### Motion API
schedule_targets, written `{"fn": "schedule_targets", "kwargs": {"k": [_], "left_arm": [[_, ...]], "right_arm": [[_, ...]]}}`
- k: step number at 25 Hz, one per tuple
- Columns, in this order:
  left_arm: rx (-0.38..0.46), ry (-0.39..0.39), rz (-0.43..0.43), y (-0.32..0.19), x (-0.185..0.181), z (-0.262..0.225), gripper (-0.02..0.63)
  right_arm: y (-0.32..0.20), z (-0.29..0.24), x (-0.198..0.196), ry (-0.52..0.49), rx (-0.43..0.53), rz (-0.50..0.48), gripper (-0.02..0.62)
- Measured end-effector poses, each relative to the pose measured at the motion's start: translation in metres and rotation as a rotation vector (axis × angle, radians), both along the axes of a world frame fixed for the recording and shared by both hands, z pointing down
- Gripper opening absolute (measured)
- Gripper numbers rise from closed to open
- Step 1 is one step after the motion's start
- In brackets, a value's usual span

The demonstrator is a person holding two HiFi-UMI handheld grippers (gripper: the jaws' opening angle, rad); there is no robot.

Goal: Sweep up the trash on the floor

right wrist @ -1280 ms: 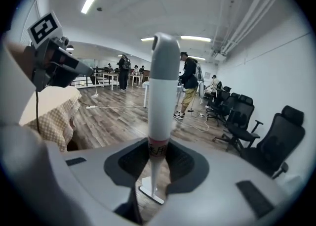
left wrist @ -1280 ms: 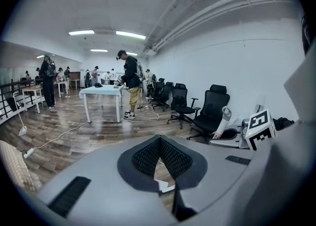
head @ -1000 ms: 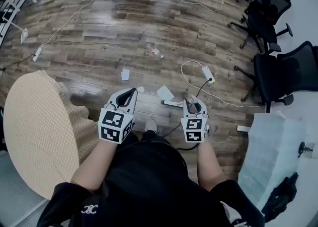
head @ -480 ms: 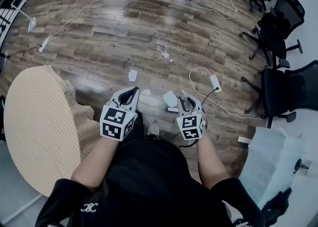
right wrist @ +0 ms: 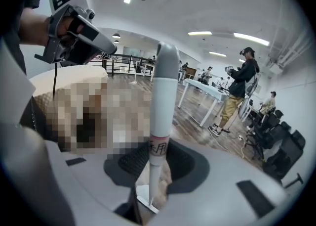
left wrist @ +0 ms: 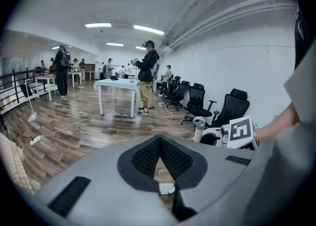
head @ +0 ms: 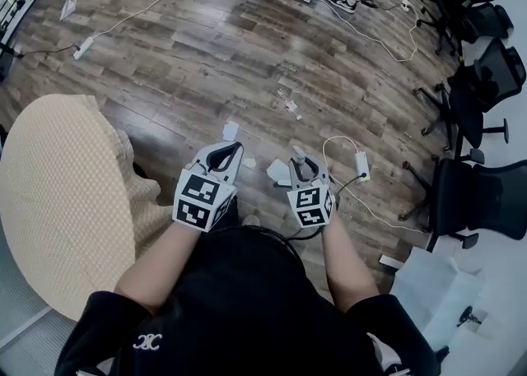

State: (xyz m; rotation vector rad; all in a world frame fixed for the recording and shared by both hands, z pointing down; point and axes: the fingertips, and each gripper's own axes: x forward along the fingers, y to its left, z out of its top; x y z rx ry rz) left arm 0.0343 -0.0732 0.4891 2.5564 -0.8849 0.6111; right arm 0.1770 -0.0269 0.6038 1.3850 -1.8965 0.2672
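Right tongs (head: 301, 170) clamp the white handle (right wrist: 163, 96), left tongs (head: 224, 152) closed on nothing; paper scraps (head: 230, 130) lie on the floor (head: 165, 53) just ahead, and I judge the loose cord (head: 338, 137) nearby could snag the sweep.

A round table under a beige checked cloth (head: 58, 201) is standing on a brown wood-plank floor (head: 165, 53). Black wheeled office chairs (head: 482, 201) are lining the right edge. A looped white cable with a white power brick (head: 361, 165) is lying near them. A person in a black top and tan shorts (left wrist: 146, 74) is standing beside a white table (left wrist: 117, 84).
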Motion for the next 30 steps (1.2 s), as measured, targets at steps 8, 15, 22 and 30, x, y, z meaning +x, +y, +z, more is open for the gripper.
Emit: {"fn": "schedule_targets", "kwargs": {"k": [8,15,22,30], "left_arm": [[-0.021,-0.003,-0.050,-0.051,-0.028,0.011,-0.005],[-0.034,-0.004,-0.061,-0.067,-0.036,0.017,-0.005],[-0.022,-0.003,-0.073,-0.065,-0.041,0.012,-0.005],[0.004,0.005,-0.075,-0.045,-0.035,0.003,-0.005]], "right_arm": [[-0.090,-0.001,-0.006,-0.015,0.036,0.084,0.114],[-0.131,-0.020,-0.019,-0.068,0.117,0.087,0.114],[-0.133,-0.031,-0.031,-0.068,0.143,0.058,0.114],[-0.101,-0.061,-0.022,-0.097,0.191,0.087,0.112]]}}
